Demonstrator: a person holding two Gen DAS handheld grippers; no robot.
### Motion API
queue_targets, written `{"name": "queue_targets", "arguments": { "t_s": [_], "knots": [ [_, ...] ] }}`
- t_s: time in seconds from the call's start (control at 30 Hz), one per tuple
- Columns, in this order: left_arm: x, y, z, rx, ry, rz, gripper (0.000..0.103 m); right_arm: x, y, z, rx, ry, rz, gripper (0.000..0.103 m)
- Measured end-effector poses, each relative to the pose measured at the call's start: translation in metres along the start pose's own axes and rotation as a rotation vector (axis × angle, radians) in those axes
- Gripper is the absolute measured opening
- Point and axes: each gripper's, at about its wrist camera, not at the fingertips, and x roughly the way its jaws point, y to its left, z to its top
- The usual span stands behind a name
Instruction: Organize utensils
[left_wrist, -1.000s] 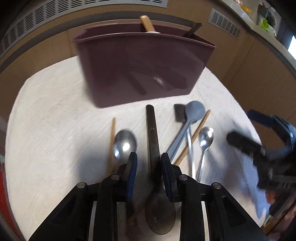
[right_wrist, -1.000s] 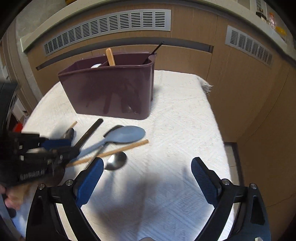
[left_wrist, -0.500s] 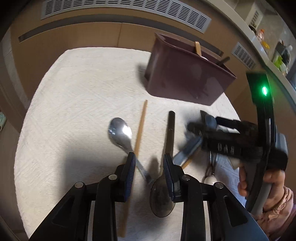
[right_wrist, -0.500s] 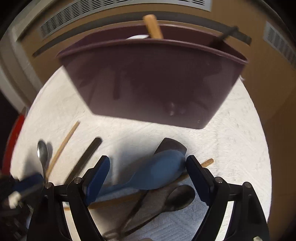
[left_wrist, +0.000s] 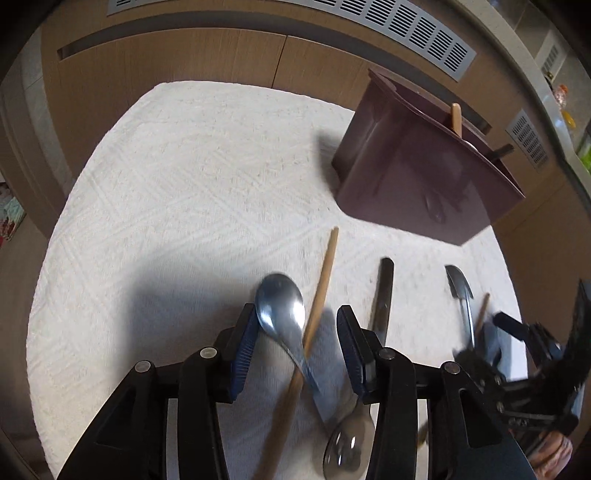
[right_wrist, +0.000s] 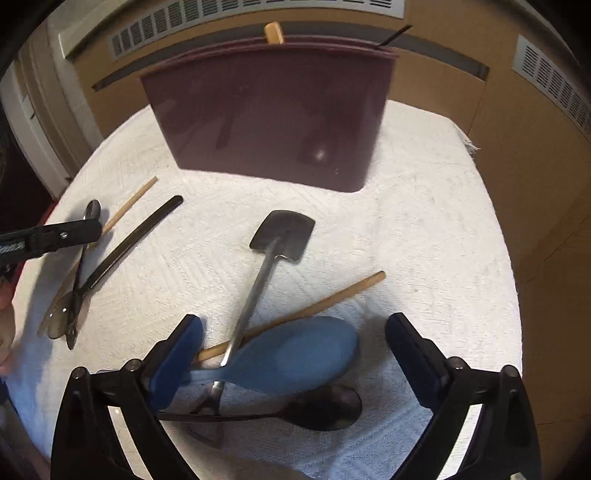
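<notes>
Both tools open over the scattered utensils on the white-clothed surface (left_wrist: 177, 177)

Our left tool (left_wrist: 295, 347) has just been opening its jaws; between them we see a metal spoon (left_wrist: 280, 310) and a wooden chopstick (left_wrist: 321, 291) crossing it, with neither pad pressing on them, while a dark smoky spoon (left_wrist: 382, 295) lies just beside the right pad. Our right tool (right_wrist: 295, 350) has its jaws spread wide, just widened, above the blue spoon (right_wrist: 295, 356), which lies between the pads untouched, over a second chopstick (right_wrist: 332, 297), a metal spatula (right_wrist: 282, 230) and a dark spoon (right_wrist: 325, 406). The maroon organizer bin (right_wrist: 269, 110) stands at the far side of the cloth, a wooden handle (right_wrist: 274, 33) sticking up out of it
</notes>
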Motion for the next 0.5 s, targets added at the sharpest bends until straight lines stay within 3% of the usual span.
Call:
{"name": "queue_targets", "arguments": {
  "t_s": [0.03,0.1,0.23,0.5],
  "knots": [
    [0.002,-0.002,0.001,0.01,-0.012,0.011,0.042,-0.001,0.001,-0.002,-0.001,-0.003,-0.001,0.102],
    [0.006,-0.006,0.001,0.036,-0.035,0.045,0.028,0.0,0.002,-0.004,-0.005,-0.009,-0.006,0.103],
    [-0.003,-0.009,-0.005,0.068,-0.079,0.026,0.027,-0.001,0.004,-0.004,0.01,0.012,-0.003,0.103],
    [-0.058,-0.006,-0.012,0.093,-0.256,-0.005,0.027,0.005,0.011,0.01,-0.003,0.119,-0.044,0.101]
  ]
}}
